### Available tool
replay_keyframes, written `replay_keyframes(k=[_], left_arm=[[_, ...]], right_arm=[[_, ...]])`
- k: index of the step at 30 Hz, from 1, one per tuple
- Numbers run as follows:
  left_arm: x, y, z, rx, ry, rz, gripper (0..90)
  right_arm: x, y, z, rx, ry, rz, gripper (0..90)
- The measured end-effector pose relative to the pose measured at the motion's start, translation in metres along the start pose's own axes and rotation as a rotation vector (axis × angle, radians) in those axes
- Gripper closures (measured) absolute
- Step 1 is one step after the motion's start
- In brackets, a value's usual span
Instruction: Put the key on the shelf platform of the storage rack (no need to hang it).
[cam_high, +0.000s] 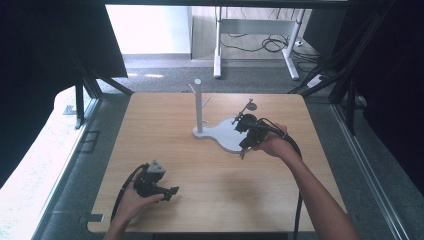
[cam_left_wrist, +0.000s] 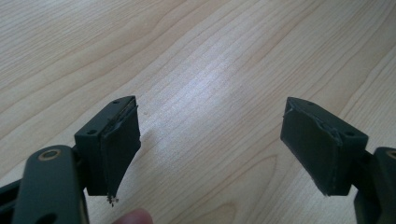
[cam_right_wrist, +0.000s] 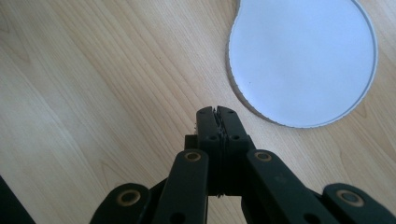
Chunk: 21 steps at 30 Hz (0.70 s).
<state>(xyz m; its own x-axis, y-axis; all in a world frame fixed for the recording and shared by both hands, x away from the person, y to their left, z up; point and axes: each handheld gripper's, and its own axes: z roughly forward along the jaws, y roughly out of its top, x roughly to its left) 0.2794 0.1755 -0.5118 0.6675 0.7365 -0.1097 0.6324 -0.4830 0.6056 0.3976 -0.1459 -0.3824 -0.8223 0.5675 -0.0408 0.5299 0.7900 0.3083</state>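
Note:
A white stand sits near the middle of the wooden table: a flat rounded base with an upright post that carries small pegs. My right gripper hovers at the base's near right edge, pointing down, its jaws pressed together with nothing between them. In the right gripper view, the shut jaws hang over bare wood just beside the white base. My left gripper rests low near the table's front left, jaws wide apart and empty. The left gripper view has its pads spread over bare wood.
The table stands inside a dark metal frame with struts at both sides. Beyond its far edge are grey floor, white desk legs and loose cables. A small dark round part shows just behind the right gripper.

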Motion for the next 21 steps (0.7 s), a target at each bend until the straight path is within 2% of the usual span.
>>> replay_keyframes(k=[2, 7, 17, 21], left_arm=[[0.000, 0.000, 0.000, 0.002, -0.001, 0.010, 20.1], [0.000, 0.000, 0.000, 0.002, -0.002, -0.001, 20.1], [0.000, 0.000, 0.000, 0.001, -0.001, 0.003, 20.1], [0.000, 0.000, 0.000, 0.002, -0.003, 0.001, 20.1]], right_arm=[[-0.001, 0.001, 0.001, 0.000, 0.007, -0.002, 90.0], [-0.001, 0.003, 0.003, 0.004, 0.007, 0.002, 90.0], [0.002, 0.013, 0.005, -0.002, 0.015, -0.012, 90.0], [-0.001, 0.016, 0.006, -0.006, 0.026, 0.001, 90.0]])
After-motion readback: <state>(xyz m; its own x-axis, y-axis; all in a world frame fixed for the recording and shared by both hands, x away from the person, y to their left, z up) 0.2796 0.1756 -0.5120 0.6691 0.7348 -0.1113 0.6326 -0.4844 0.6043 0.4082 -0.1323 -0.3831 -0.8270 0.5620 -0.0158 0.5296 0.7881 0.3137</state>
